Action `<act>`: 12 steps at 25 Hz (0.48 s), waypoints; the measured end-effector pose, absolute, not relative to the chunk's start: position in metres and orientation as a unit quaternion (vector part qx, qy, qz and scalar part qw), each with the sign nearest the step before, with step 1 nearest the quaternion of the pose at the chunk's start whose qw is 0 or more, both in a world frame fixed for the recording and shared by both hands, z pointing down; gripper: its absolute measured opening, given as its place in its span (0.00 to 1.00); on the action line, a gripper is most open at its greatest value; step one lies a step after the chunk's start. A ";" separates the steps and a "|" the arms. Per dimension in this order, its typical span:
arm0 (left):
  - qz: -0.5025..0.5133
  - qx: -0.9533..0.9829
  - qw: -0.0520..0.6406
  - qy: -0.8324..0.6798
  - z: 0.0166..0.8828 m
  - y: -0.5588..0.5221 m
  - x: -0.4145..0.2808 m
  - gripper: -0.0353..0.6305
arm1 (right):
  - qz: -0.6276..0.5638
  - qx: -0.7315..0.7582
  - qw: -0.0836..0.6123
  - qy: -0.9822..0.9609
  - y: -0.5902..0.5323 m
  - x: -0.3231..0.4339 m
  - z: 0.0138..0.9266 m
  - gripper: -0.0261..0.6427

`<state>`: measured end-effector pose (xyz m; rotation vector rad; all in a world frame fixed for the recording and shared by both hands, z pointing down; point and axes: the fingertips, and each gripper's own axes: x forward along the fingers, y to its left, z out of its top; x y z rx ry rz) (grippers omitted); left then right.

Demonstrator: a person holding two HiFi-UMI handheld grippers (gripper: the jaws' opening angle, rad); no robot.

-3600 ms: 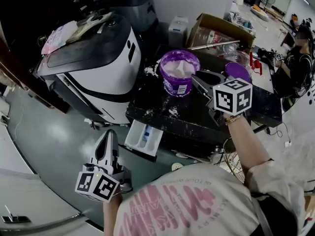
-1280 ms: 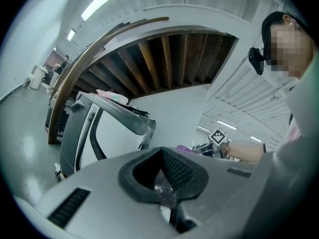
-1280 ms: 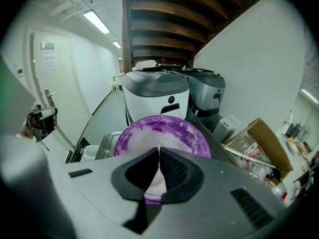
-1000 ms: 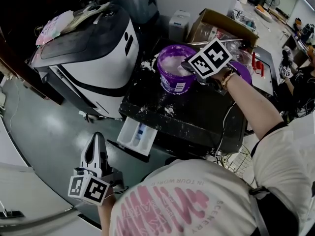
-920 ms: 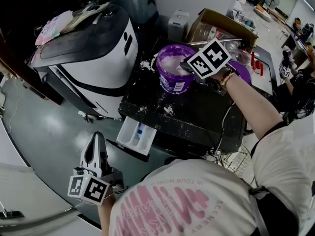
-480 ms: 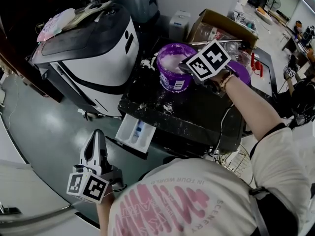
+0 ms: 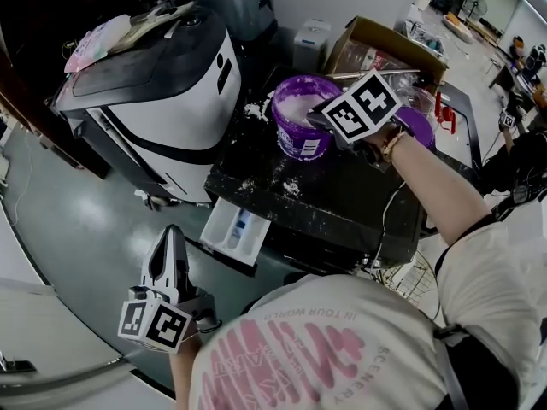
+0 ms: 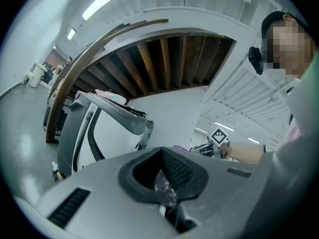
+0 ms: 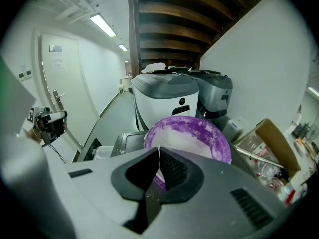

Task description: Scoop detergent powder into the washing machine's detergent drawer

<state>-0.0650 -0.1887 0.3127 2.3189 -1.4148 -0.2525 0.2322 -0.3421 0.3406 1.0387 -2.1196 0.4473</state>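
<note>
Right gripper (image 7: 318, 118): jaws pinching thin white strip (image 9: 158, 158), probably the scoop's handle; poised over purple detergent tub (image 7: 299, 143). Detergent drawer (image 7: 232, 231): open, at its 7 o'clock. Left gripper (image 7: 168, 244): jaws pressed together.

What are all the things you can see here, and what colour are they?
tub: one, purple, white powder inside, on the washing machine
washing machine: one, black top, middle
detergent drawer: one, white, pulled open at the machine's front
spilled powder: white patches, on the black top
lid: one, purple, right of the tub
cardboard box: one, brown, behind the tub
big appliance: one, white and black, left
thin strip: one, white, pinched in the right claw; can't tell what it is
left claw: grey, shut, low by the drawer
right claw: grey, shut on the thin strip, at the tub
</note>
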 end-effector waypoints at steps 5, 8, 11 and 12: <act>-0.089 0.833 0.203 -0.507 0.312 -0.188 -0.062 0.06 | 0.182 0.403 0.341 -0.829 -0.339 0.229 0.336 0.05; -0.088 0.834 0.202 -0.506 0.312 -0.189 -0.058 0.06 | 0.197 0.406 0.317 -0.834 -0.338 0.229 0.333 0.05; -0.089 0.835 0.201 -0.504 0.312 -0.189 -0.054 0.06 | 0.222 0.414 0.277 -0.838 -0.338 0.231 0.327 0.05; -0.089 0.835 0.201 -0.504 0.312 -0.190 -0.053 0.06 | 0.232 0.417 0.262 -0.839 -0.338 0.231 0.326 0.05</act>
